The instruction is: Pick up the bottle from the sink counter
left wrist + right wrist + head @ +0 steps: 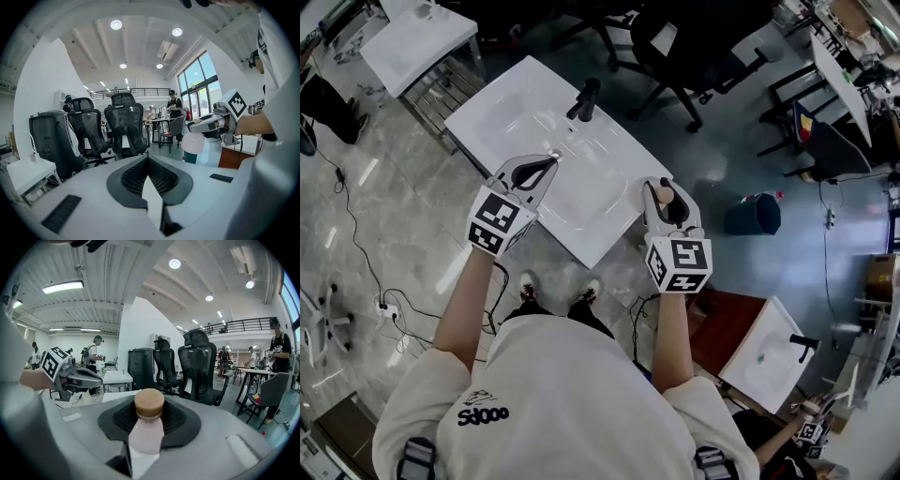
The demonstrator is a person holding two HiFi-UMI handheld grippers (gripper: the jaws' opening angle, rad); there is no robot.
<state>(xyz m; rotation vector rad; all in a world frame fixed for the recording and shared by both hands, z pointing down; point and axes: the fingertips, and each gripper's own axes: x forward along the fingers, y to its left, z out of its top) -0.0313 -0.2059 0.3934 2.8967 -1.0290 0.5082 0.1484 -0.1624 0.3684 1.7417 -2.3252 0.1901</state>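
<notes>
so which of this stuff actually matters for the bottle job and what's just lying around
Job: bottle, clamped in right gripper; sink counter below.

Lying about: faucet, chairs, teal bin, spare sinks. Left gripper is shut and empty.

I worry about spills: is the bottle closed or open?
Closed. In the right gripper view a tan cap sits squarely on the neck of the pink bottle, with no gap visible between them.
</notes>
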